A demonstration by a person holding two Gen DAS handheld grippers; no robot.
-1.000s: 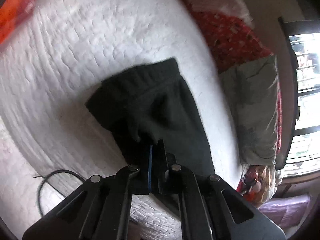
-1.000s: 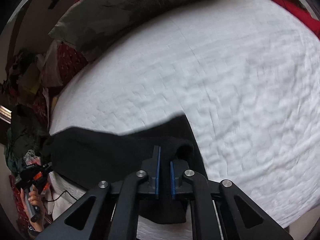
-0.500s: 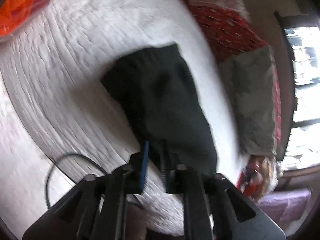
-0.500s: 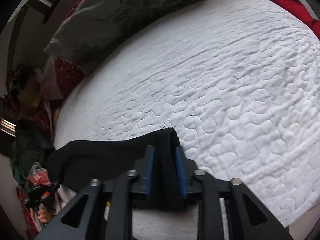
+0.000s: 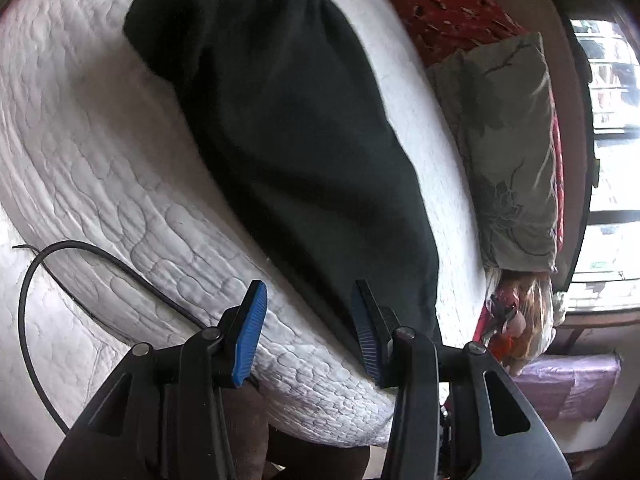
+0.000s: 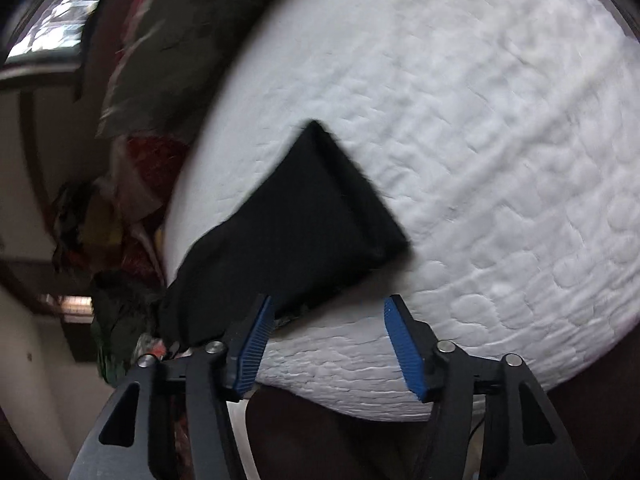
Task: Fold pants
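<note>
pants (image 5: 296, 152): black, lying on the white quilt (image 5: 100, 184); in the left view they run from the top centre down to the lower right, ending by the right finger. in the right view (image 6: 304, 232) they sit centre-left, cuff end pointing up toward mid frame, the other end trailing off the quilt edge at lower left.
fold state: looks like one flat long strip, layers hard to tell, fabric too dark.
left gripper (image 5: 308, 332): jaws spread wide, holding nothing; bottom centre of its frame, over the quilt edge. blue pads (image 5: 250, 332) visible. right finger sits just beside the pants' lower end, contact can't be told.
right gripper (image 6: 328, 344): jaws spread wide, holding nothing; bottom centre of its frame. left pad (image 6: 256, 344) just beside the pants' near edge, contact unclear; right pad over bare quilt.
quilt: white, stitched pebble pattern, fills most of both views (image 6: 480, 160).
cable (image 5: 100, 260): thin black, curves over the quilt at left of the left view, runs toward the left finger.
pillow (image 5: 508, 148): grey-green with dark leaf print, right side of the left view, beyond the quilt; also upper left of the right view (image 6: 168, 52), blurred.
red cloth (image 5: 440, 4): patterned, upper right of the left view, above the pillow.
window (image 5: 612, 152): bright, far right edge of the left view.
blur: right view is motion blurred, clutter at its left edge not readable.
</note>
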